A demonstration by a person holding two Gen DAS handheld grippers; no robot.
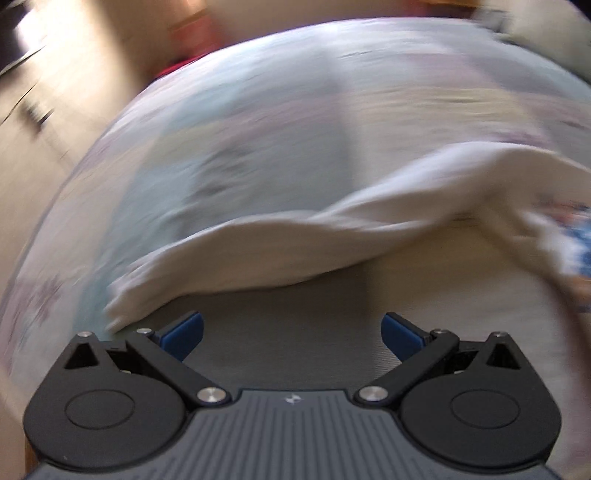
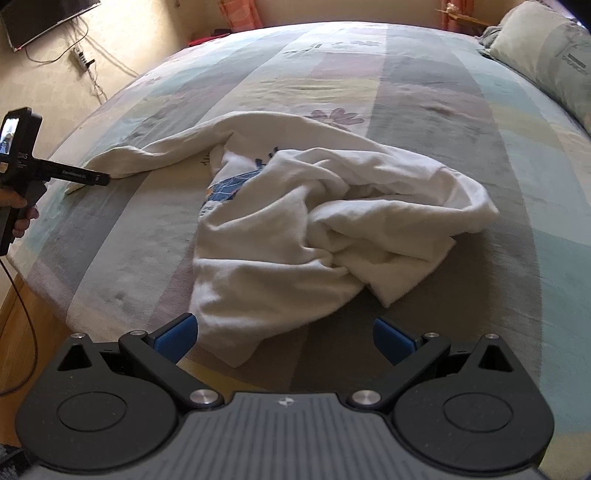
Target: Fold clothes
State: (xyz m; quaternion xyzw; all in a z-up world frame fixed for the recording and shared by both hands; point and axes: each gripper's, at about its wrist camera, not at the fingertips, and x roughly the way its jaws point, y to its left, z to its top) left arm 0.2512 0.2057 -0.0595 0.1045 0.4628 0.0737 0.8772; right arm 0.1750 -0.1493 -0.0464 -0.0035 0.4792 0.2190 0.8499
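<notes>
A white garment [image 2: 295, 229] with a blue print [image 2: 229, 188] lies crumpled in the middle of the bed. Its lower corner reaches between the spread blue pads [image 2: 177, 336] of my right gripper [image 2: 284, 338], which is open and holds nothing. One long sleeve [image 2: 155, 155] stretches out to the left. A hand [image 2: 18, 210] holds my left gripper [image 2: 105, 180] at the end of that sleeve. The left wrist view is blurred: the left gripper [image 1: 291, 332] is open, and the sleeve [image 1: 258, 254] lies just beyond its fingers, not between them.
The bed cover [image 2: 424, 92] is a pastel patchwork with flowers. A pillow [image 2: 546, 62] sits at the far right. The wooden bed edge [image 2: 22, 332] and a cable [image 2: 26, 314] are at the near left. A television [image 2: 40, 18] and a power strip [image 2: 83, 59] are beyond the bed.
</notes>
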